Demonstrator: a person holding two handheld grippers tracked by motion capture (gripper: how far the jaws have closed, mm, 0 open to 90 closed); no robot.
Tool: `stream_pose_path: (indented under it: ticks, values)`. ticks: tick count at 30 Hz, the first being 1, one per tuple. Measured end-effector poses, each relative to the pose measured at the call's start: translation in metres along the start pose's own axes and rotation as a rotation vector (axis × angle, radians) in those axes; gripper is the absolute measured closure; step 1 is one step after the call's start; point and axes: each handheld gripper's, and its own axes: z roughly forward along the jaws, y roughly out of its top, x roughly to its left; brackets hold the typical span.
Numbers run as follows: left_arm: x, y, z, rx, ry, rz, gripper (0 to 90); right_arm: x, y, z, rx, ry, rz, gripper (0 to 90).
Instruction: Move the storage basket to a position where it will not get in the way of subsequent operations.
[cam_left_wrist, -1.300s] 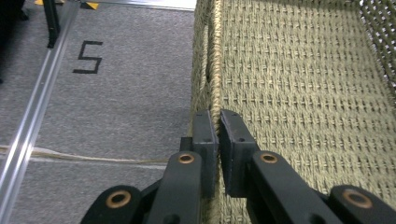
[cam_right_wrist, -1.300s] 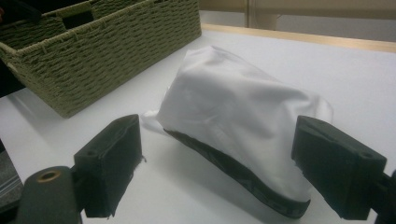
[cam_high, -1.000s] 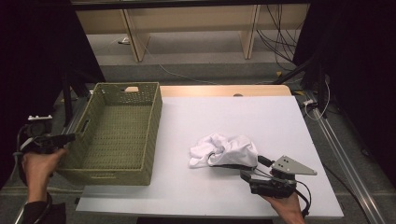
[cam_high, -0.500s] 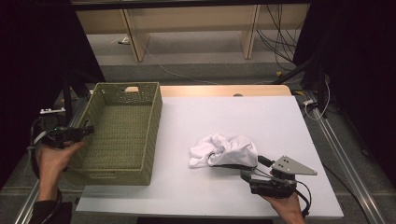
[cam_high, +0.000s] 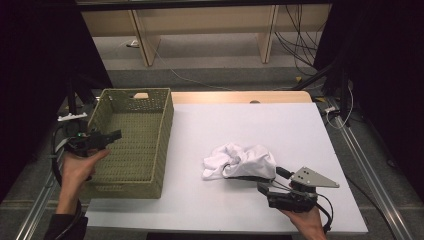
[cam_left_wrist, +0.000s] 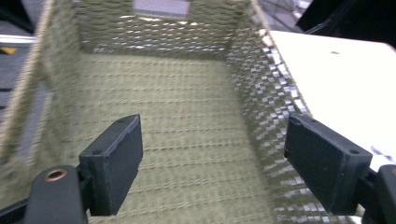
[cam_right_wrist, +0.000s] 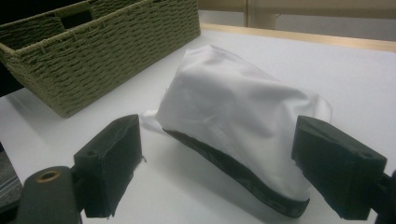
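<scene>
The white garment (cam_high: 240, 161) lies crumpled on the desk (cam_high: 300, 125) at lower centre of the high view, well apart from the basket (cam_high: 131, 145) at left. The right gripper (cam_high: 267, 191) sits low on the desk at the garment's near edge, at lower right of the frame. In the right gripper view its fingers (cam_right_wrist: 109, 163) stand wide, with the cloth heap (cam_right_wrist: 233, 126) between and just beyond them, nothing pinched yet. A dark band (cam_right_wrist: 233, 175) runs along the heap's near hem.

The left gripper (cam_high: 112, 135) hangs over the basket's left side; in the left gripper view its fingers (cam_left_wrist: 114, 161) are wide too, empty, looking down on the woven floor (cam_left_wrist: 187, 140).

The step in hand looks like taking hold of the garment to carry it to the basket. To do it well, slide the right fingers forward, low along the desk, so one goes under the banded hem and the other over a thick fold, then close on several layers and not a single loose flap. Lift straight up until the trailing cloth is off the desk before moving toward the basket, so nothing catches on its rim
</scene>
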Motion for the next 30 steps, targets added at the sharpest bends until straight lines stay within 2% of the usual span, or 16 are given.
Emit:
stream_pose_path:
  ticks: [6,10,13,16,24,30]
  values:
    - [-0.025,-0.001,0.006,0.004,-0.072,0.016,17.2,0.0,0.0,0.0,0.005,-0.002,-0.002,17.0]
    - [-0.039,-0.002,0.006,-0.004,-0.131,0.016,17.0,-0.001,0.0,0.001,0.009,-0.003,0.0,17.0]
    - [-0.049,-0.002,0.005,-0.006,-0.164,0.033,17.0,-0.001,-0.001,0.001,0.011,-0.004,0.003,17.0]
    - [-0.06,-0.002,0.005,0.001,-0.227,0.036,17.0,-0.001,-0.001,0.001,0.016,-0.008,0.006,17.0]
    - [-0.095,-0.009,0.007,0.016,-0.276,0.105,17.0,-0.002,-0.001,0.001,0.023,-0.014,0.006,17.0]
    - [-0.125,-0.018,0.009,0.028,-0.336,0.152,17.0,-0.003,-0.001,0.002,0.023,-0.018,0.008,17.0]
